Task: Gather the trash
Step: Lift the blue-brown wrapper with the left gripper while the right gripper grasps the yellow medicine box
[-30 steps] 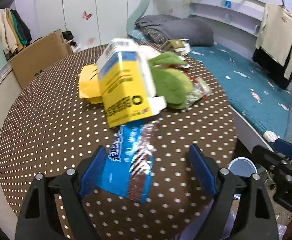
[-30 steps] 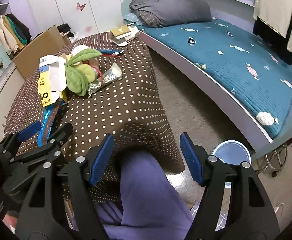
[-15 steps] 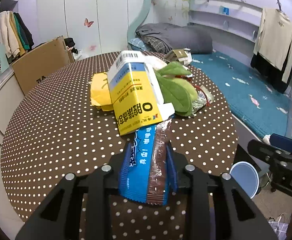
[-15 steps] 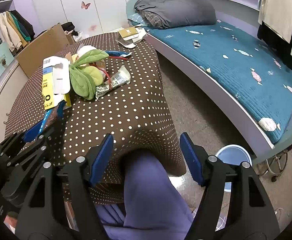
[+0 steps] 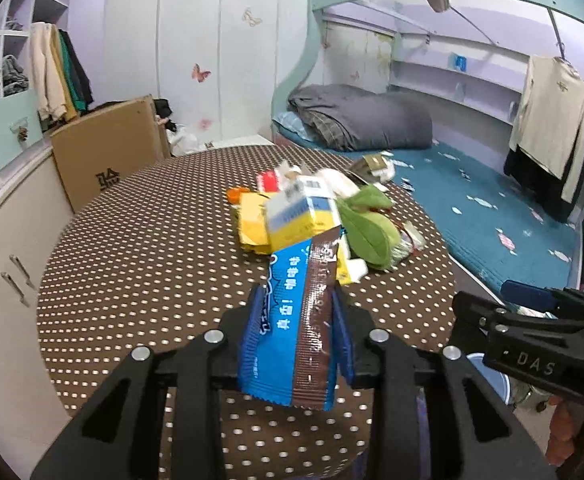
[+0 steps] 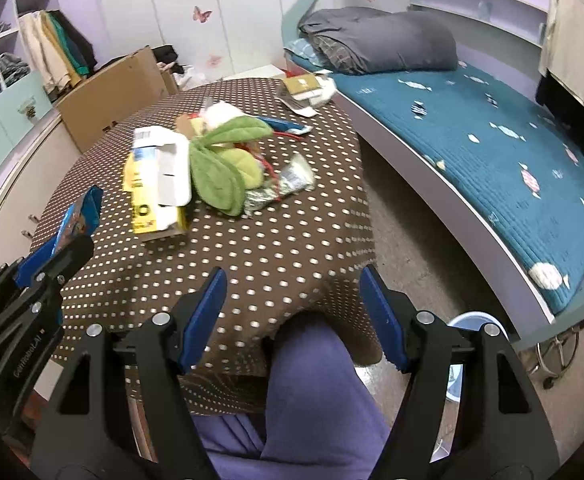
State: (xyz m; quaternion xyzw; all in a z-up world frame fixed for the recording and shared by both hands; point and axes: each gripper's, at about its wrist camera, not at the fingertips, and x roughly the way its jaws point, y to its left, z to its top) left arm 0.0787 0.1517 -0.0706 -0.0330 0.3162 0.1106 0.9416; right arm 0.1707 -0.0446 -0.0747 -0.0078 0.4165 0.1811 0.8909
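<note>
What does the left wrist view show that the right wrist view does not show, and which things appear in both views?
Only the left wrist view shows the face of the blue wrapper clamped in the left gripper.

Only the right wrist view shows the open, empty right gripper above a purple trouser leg.

Both show the dotted table, yellow carton, green plush and bed.

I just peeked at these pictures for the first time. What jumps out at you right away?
First, the blue and brown snack wrapper pinched in the left gripper, lifted above the polka-dot table. Behind it, mid-table, sits a messy heap: a yellow and blue carton beside a floppy green plush toy. The right gripper hangs open and empty over the table's near edge.
</note>
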